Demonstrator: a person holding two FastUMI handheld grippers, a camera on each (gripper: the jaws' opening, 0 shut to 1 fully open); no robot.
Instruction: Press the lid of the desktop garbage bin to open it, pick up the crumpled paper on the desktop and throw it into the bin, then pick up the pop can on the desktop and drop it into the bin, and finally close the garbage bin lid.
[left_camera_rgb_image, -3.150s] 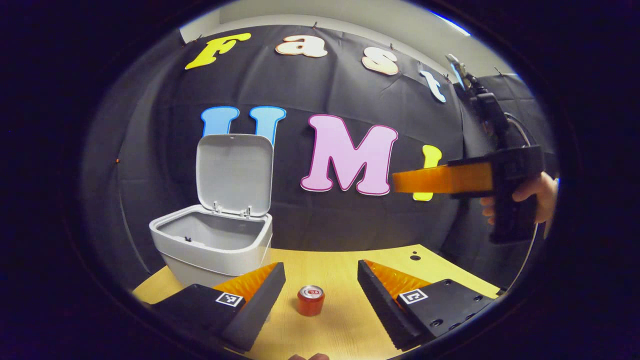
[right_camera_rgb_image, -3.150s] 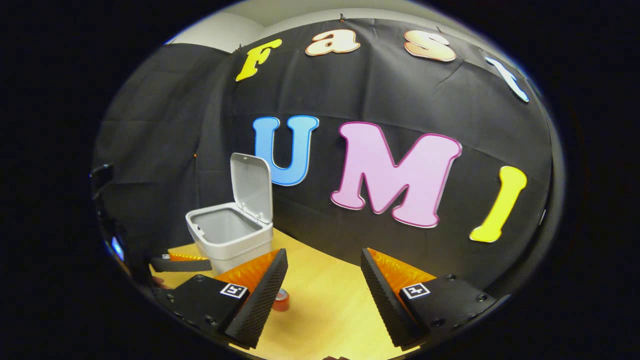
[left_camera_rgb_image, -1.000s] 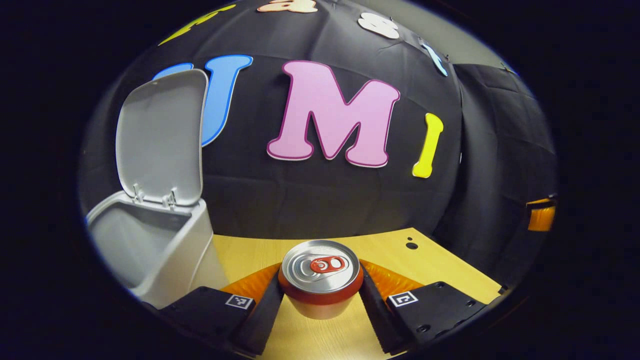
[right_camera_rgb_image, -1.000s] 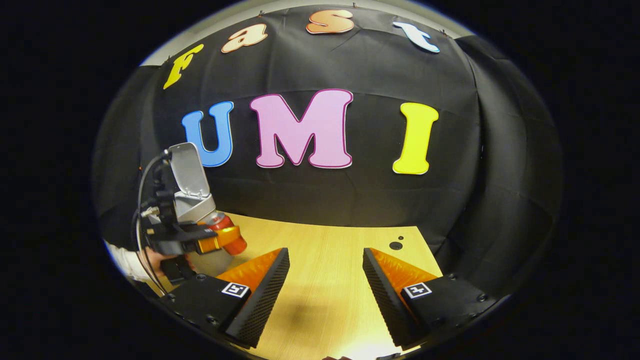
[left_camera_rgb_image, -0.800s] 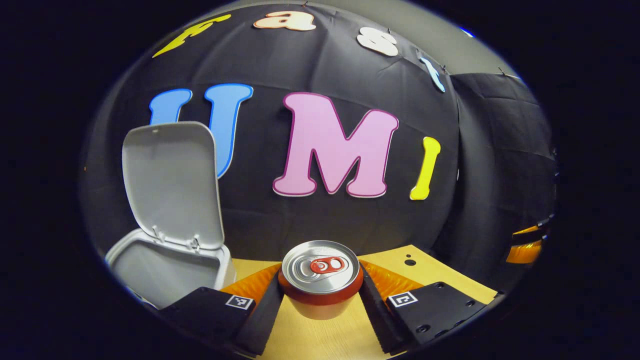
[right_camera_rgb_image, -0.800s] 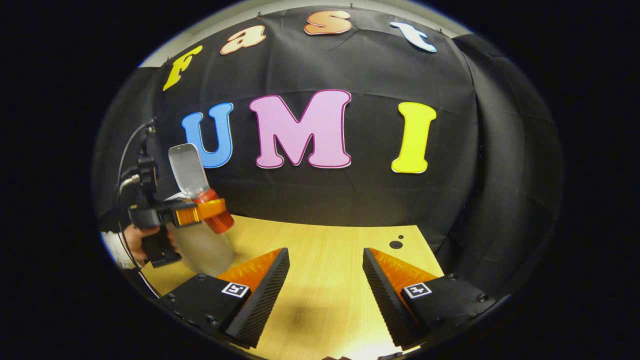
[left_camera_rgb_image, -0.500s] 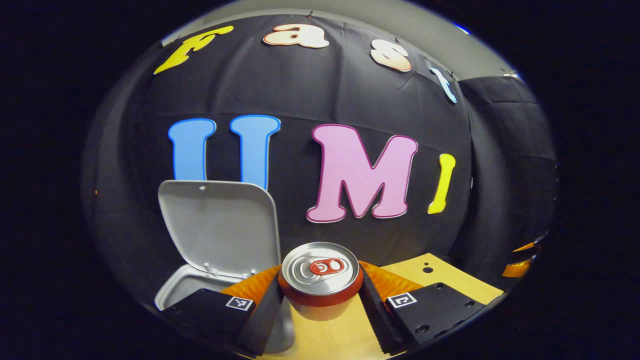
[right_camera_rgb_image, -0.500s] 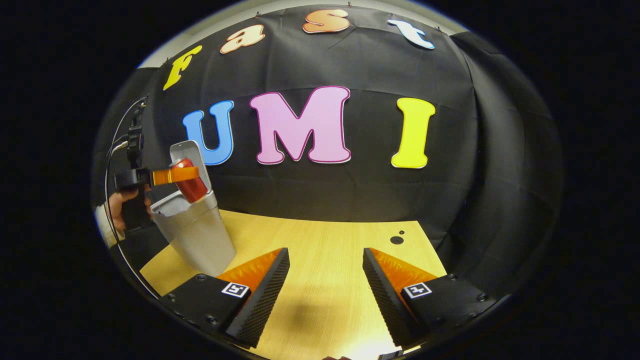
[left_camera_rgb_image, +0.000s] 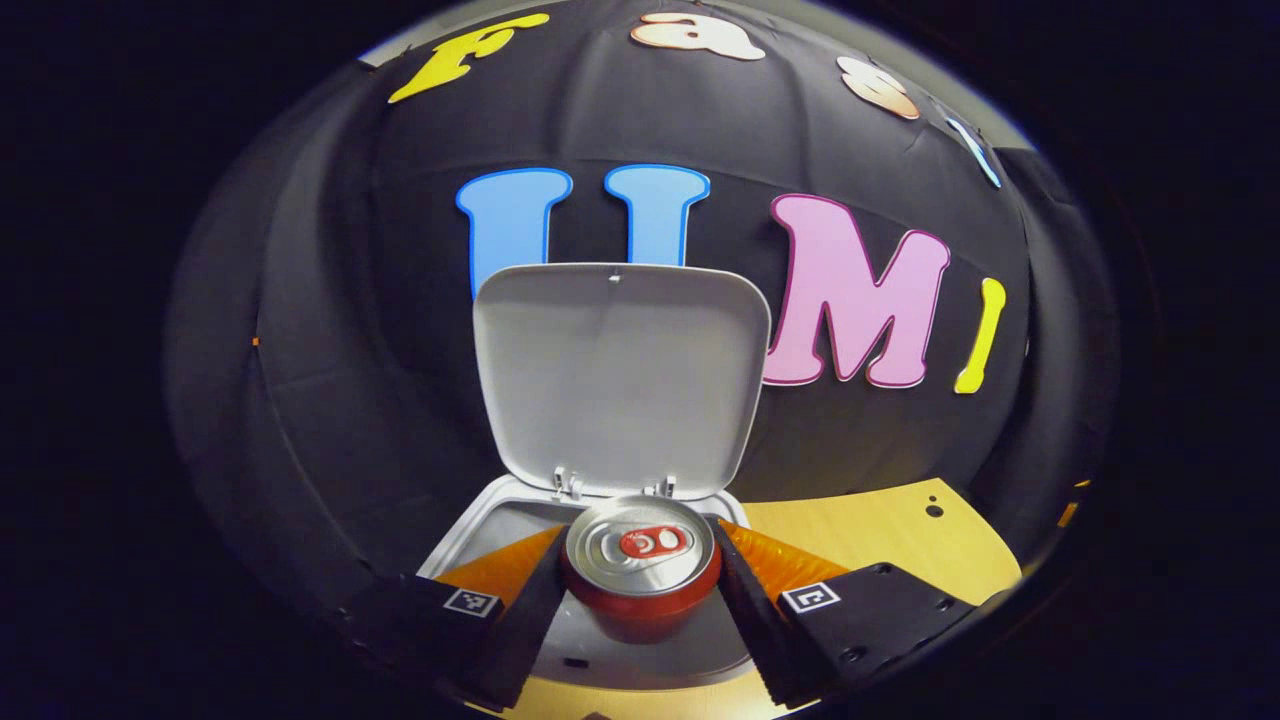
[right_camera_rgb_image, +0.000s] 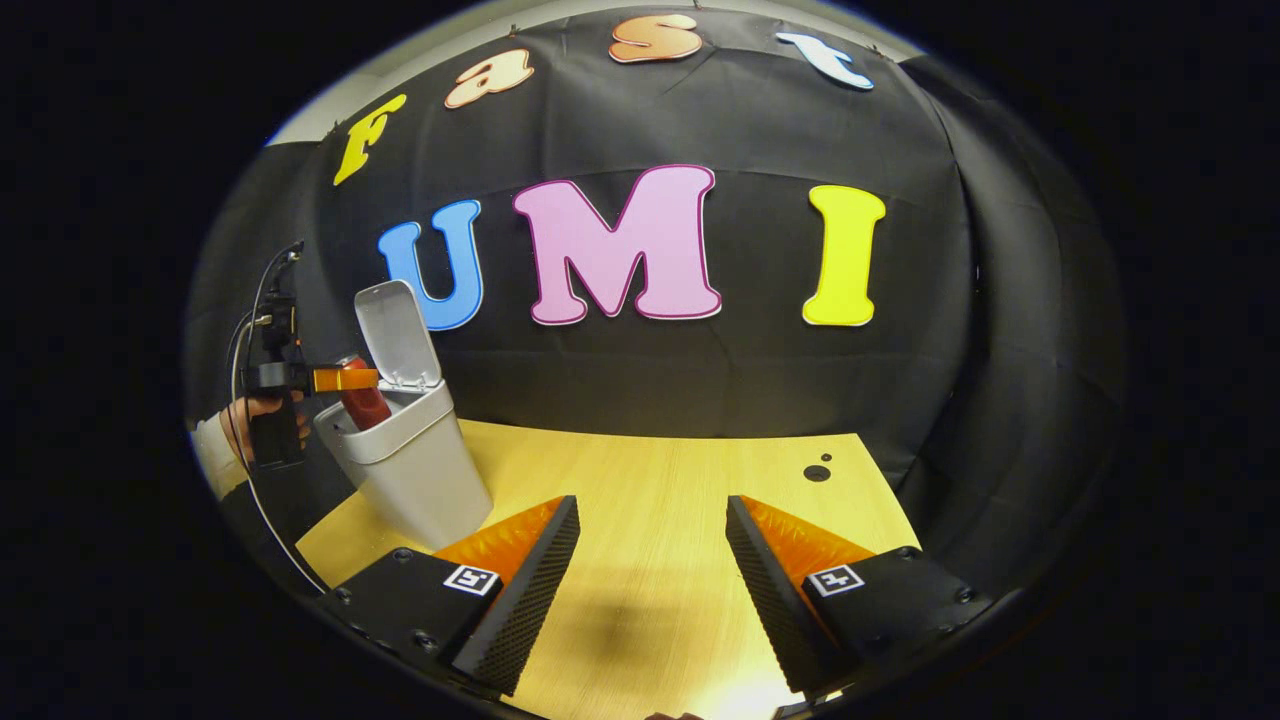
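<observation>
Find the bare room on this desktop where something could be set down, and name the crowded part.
Free: the wooden desktop from the garbage bin across to the small holes near its far right edge, ahead of the open right gripper. Crowded: over the bin's mouth, where the left gripper holds the pop can before the raised lid.

A light wood surface (right_camera_rgb_image: 680, 500) carries a grey bin (right_camera_rgb_image: 420, 470) at its nine-o'clock edge, lid (right_camera_rgb_image: 398, 335) raised upright. Two small dark holes (right_camera_rgb_image: 816, 471) mark the surface toward two o'clock, well apart from the bin.
</observation>
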